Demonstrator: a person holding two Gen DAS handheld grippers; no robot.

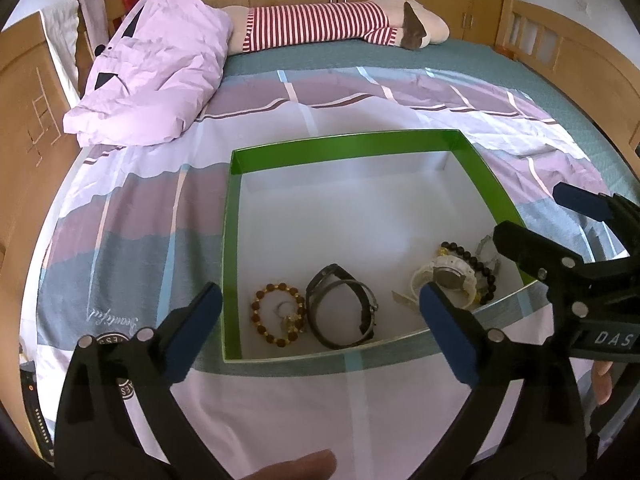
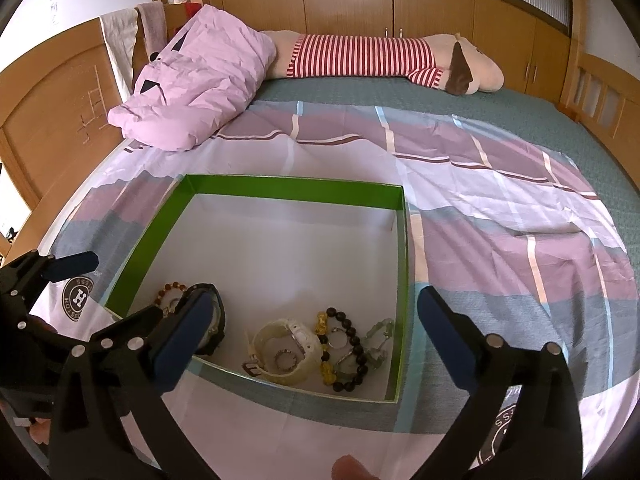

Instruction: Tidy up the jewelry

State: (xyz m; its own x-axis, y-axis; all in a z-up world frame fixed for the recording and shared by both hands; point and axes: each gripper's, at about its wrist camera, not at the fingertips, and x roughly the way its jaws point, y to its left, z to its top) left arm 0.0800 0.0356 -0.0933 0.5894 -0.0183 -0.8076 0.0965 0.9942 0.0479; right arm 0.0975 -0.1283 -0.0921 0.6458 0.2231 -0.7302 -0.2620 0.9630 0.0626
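Jewelry (image 2: 320, 348) fills box (image 2: 280, 188); rings perhaps among it.

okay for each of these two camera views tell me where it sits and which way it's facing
Left wrist: on the left gripper, facing the open green cardboard box across the bed; own fingers, the right gripper, a fingertip.
Right wrist: on the right gripper, same heading, further right; own fingers, the left gripper at left.
Shared: box, white plastic watch, striped plush toy.
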